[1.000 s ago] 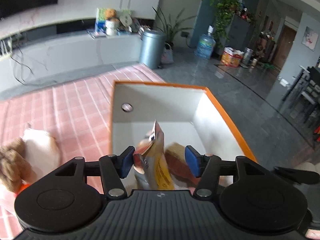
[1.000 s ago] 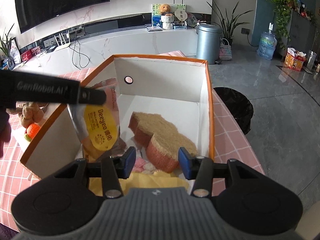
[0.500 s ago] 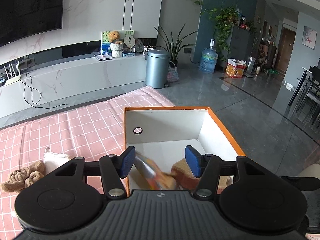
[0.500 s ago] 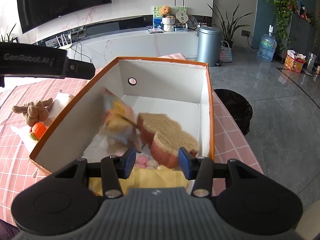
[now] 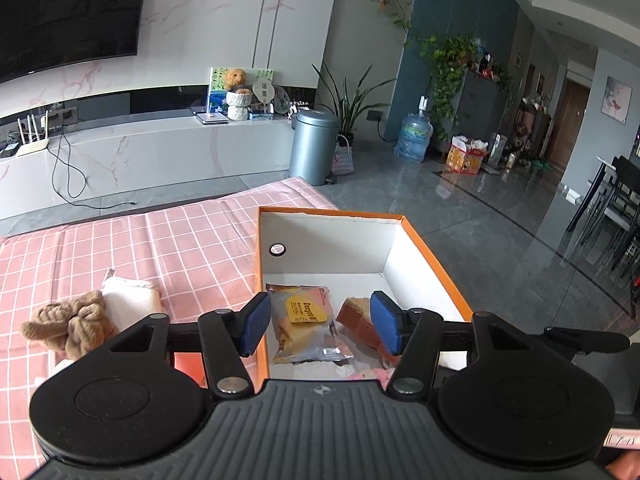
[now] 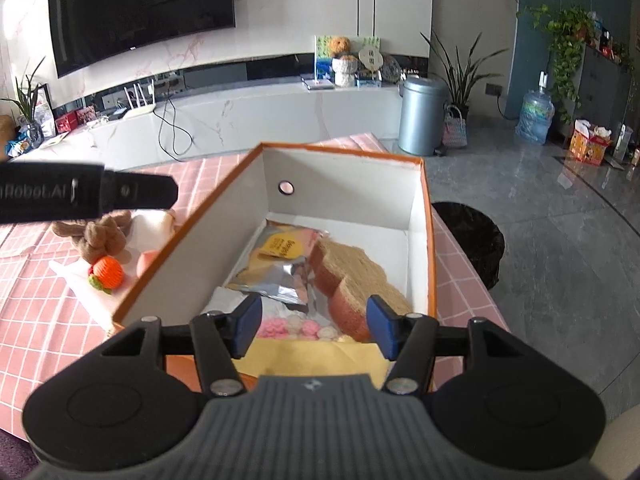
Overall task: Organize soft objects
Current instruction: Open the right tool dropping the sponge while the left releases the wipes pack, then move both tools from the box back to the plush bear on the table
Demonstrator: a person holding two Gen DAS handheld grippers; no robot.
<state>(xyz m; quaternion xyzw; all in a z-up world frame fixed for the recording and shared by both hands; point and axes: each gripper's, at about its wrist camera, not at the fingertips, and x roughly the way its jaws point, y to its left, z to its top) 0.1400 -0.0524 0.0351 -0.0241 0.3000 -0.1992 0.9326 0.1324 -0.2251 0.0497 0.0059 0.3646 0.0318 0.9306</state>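
An orange-rimmed white box stands on the pink checked cloth. Inside lie a snack packet with a yellow label, a brown toast-shaped cushion, small pink and white puffs and a yellow sheet. My left gripper hangs open above the box, nothing between its fingers. My right gripper hovers over the box's near end, its jaws opening and empty. A brown plush toy and an orange knitted fruit lie left of the box.
A white cloth lies under the plush toy. The left gripper's black body crosses the right wrist view at the left. A black bin stands on the floor right of the table. A grey bin and a TV bench stand farther back.
The snack packet left my left gripper's jaws and dropped flat into the box. Both grippers rose and drew back from the box. The right jaws widened.
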